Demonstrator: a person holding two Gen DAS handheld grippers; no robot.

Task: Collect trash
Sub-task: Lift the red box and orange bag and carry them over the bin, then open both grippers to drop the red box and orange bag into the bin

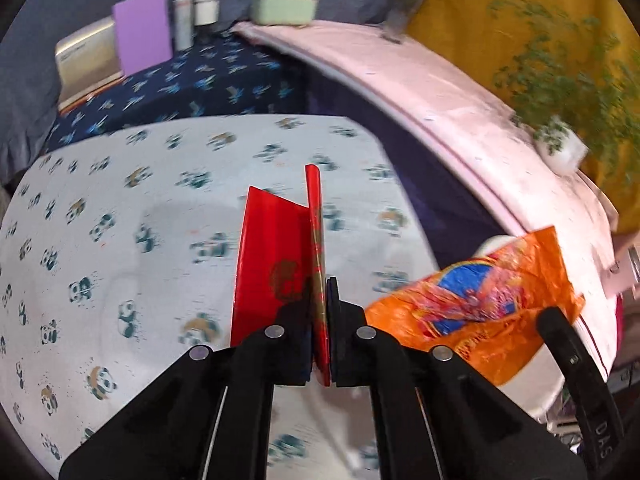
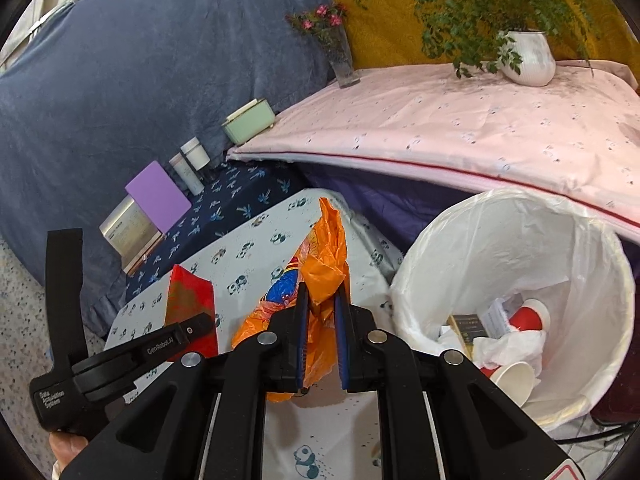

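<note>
Orange wrapper [image 2: 320, 280] beside lined bin [image 2: 600, 264], grippers clamped.

Both views are evenly and brightly lit with soft, diffuse light and only faint shadows. The left wrist view is smeared by motion blur, worst on the panda-print cloth [image 1: 120, 208] and the plant at the right edge. The right wrist view is sharp. Fisheye distortion bends straight edges, and black vignetting fills the corners.
</note>
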